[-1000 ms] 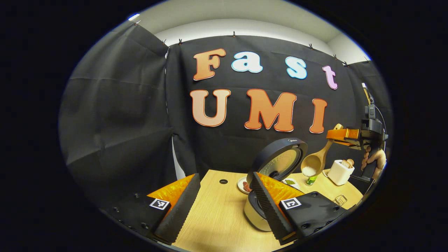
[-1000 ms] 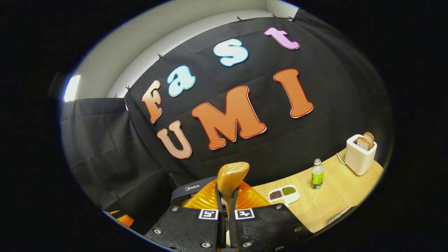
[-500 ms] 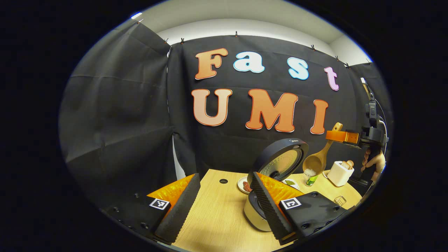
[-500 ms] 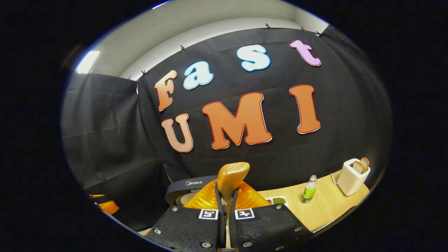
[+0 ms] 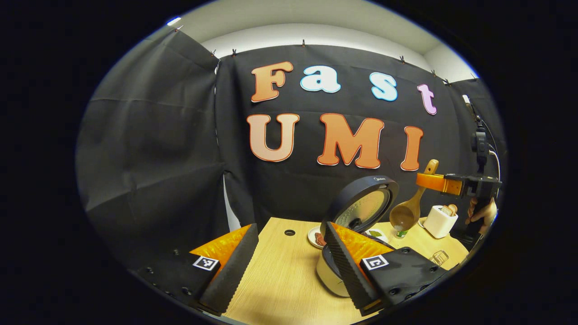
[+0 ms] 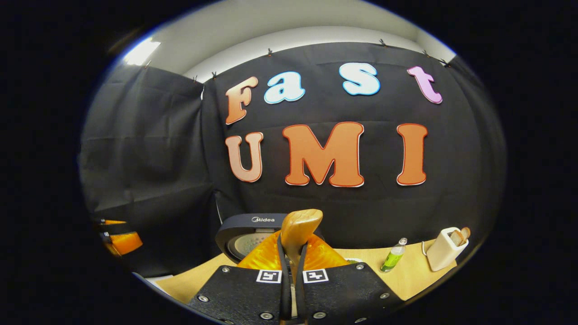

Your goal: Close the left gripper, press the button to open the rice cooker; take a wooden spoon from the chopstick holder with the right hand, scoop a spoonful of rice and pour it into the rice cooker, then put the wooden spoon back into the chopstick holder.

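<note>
Wooden spoon (image 5: 408, 208) clenched by handle in my right gripper (image 6: 291, 259), bowl tipped beside raised rice cooker lid (image 5: 361, 205); my left gripper (image 5: 289, 262) released, hovering over surface (image 5: 280, 275)

A broad stretch of the light wooden table (image 5: 275, 275) is lying open left of the white rice cooker (image 5: 332, 282). Its raised round dark lid (image 5: 361, 205) is blocking the middle; a green bottle (image 6: 392, 258) and white toaster (image 6: 445, 249) are crowding the right end.
</note>
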Available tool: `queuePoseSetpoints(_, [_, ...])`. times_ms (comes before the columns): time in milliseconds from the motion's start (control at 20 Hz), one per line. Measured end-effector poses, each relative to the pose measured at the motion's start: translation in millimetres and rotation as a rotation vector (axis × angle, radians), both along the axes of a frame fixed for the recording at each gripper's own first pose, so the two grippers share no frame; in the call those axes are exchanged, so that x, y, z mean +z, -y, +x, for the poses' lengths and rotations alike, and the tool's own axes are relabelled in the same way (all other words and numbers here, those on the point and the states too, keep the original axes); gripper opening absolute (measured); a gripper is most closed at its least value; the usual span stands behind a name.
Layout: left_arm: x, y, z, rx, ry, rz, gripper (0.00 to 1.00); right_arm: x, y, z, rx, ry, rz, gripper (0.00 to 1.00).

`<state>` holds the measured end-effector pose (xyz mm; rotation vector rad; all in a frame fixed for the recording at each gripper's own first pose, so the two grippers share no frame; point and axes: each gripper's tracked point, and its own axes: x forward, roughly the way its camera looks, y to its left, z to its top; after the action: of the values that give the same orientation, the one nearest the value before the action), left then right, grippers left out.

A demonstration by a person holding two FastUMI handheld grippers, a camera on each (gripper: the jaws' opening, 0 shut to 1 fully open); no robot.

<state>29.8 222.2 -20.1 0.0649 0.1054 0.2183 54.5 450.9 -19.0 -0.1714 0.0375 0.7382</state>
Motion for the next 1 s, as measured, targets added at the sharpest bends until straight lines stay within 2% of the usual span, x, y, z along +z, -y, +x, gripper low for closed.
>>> queuePoseSetpoints(50, [0.5,1.3,-0.4,0.0,0.0,0.0,0.99,-3.1,0.0,0.0,0.001,0.01,-0.022,0.03])
queuePoseSetpoints(150, [1.0,1.7,-1.2,0.0,0.001,0.005,0.97,-10.7,1.3,-2.4,0.006,-0.002,-0.028,0.03])
queuePoseSetpoints(300, [0.9,3.1,-2.0,-0.003,-0.001,0.001,0.98,-9.6,9.0,-3.9,0.005,-0.05,0.016,0.03])
queuePoseSetpoints(500, [4.4,6.8,-0.2,-0.014,0.006,0.007,0.98,5.9,34.6,-0.2,-0.038,-0.084,0.077,0.03])
queuePoseSetpoints(750, [14.1,7.4,5.2,-0.016,0.039,-0.01,0.97,26.5,95.4,7.7,-0.122,-0.085,0.127,0.03])
queuePoseSetpoints(1000, [17.8,13.9,10.5,-0.019,0.056,0.0,0.98,28.9,182.3,20.3,-0.266,-0.074,0.148,0.03])
